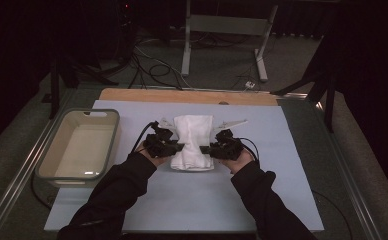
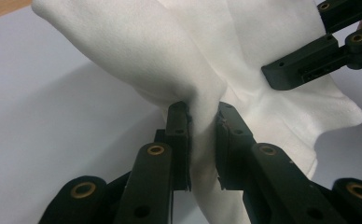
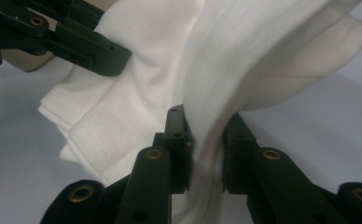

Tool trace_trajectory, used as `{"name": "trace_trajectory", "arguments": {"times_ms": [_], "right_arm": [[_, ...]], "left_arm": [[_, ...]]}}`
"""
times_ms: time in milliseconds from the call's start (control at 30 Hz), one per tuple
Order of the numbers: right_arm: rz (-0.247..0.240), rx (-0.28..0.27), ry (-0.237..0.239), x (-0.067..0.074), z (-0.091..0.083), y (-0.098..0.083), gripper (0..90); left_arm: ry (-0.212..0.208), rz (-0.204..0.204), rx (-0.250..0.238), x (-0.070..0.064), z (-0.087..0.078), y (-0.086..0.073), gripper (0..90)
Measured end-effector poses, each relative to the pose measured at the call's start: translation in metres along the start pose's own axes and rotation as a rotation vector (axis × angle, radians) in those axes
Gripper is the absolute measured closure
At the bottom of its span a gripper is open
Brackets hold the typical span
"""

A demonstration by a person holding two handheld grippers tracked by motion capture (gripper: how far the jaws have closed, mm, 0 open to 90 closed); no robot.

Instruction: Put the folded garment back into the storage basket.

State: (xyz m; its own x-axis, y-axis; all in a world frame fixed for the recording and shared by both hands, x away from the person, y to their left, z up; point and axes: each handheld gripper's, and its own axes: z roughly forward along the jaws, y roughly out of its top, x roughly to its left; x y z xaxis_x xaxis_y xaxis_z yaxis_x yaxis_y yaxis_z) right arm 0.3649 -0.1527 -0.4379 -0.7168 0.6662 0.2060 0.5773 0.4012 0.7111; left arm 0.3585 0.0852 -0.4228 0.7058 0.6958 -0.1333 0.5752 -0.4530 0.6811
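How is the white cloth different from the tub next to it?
The white cloth is soft and bunched into folds; the tub is stiff and keeps its box shape.
The cloth is pinched from both sides by the left gripper and the right gripper; the tub sits untouched at the table's left.
The cloth is bright white; the tub looks greyish with a paler inside.
Both rest on the light blue mat.

White cloth [image 1: 194,141], black left gripper [image 1: 178,148]; black right gripper [image 1: 206,149], pale blue table mat [image 1: 262,200], grey-green bin [image 1: 113,131]

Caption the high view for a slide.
Both grippers, left and right, pinch a folded white cloth on the blue mat beside a basin.
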Motion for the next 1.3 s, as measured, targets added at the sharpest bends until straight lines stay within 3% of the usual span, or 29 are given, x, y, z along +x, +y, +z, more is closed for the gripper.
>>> {"name": "trace_trajectory", "arguments": {"times_ms": [600,1300], "right_arm": [[-0.018,0.007,0.017,0.021,0.013,0.015,75.8],[-0.073,0.001,0.039,0.05,0.028,0.038,75.8]], "left_arm": [[0.025,-0.004,0.01,0.011,-0.023,-0.008,77.4],[0.06,-0.026,0.012,0.028,-0.056,-0.019,77.4]]}}
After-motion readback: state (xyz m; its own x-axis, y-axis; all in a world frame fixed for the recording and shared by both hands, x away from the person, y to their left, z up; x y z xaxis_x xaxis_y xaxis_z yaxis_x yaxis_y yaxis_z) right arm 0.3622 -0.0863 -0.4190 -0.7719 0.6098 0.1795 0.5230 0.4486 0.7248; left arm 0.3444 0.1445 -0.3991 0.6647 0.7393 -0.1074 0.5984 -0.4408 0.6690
